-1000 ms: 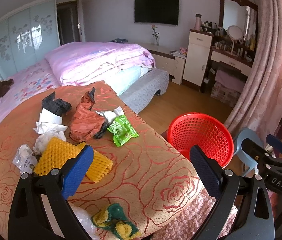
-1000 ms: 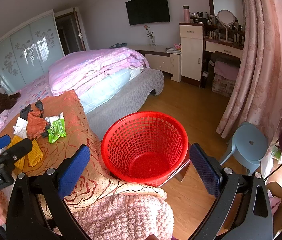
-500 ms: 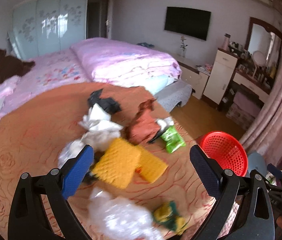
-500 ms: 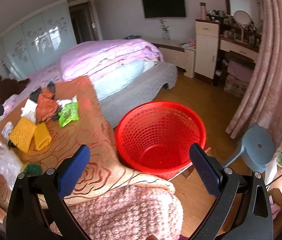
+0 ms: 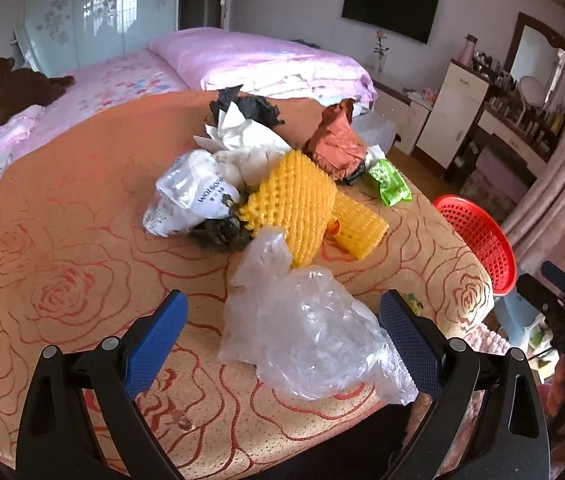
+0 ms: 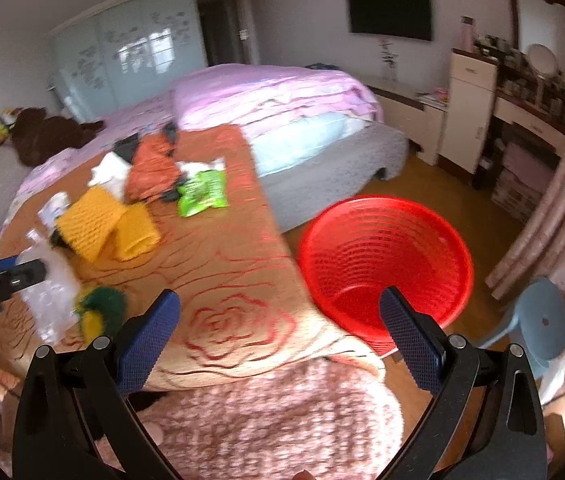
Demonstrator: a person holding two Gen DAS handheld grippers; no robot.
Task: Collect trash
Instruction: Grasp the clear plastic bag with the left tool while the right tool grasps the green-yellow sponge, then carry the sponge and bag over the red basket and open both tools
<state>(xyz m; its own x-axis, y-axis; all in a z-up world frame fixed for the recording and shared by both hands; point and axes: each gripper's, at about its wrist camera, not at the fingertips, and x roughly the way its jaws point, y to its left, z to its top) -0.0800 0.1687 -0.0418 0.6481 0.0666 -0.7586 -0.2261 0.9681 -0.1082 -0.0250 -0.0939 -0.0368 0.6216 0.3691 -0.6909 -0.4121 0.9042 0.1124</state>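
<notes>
While the red basket (image 6: pixel 386 260) waits on the floor just off the corner of the orange rose-patterned blanket (image 5: pixel 62 248), we now have our left gripper (image 5: pixel 282 332) swung away from that basket and down over the trash pile. A second ago this gripper looked across the blanket toward the basket with the yellow foam net at its left finger; now the crumpled clear plastic bag (image 5: pixel 306 332) lies squarely between its wide-spread fingers, not yet pinched. Farther from the basket than the bag sit the yellow foam net (image 5: pixel 294 208), a white printed wrapper (image 5: pixel 190 196) and white crumpled paper (image 5: pixel 242 140); an orange-brown bag (image 5: pixel 334 144) and a green snack packet (image 5: pixel 390 182) lie on the basket's side of the pile. Our right gripper (image 6: pixel 280 332) has also turned from facing straight into the basket to looking over the blanket edge, with the basket now by its right finger; its fingers stand wide apart and hold nothing. The right view is blurred, so we judge it is in motion. A green and yellow scrap (image 6: pixel 98 312) lies near the blanket's front edge, well apart from the basket. The basket appears empty, so we judge collection is only beginning, and the clear bag looks to be the first piece: closing the left fingers on it comes next, and thin film may slip.
</notes>
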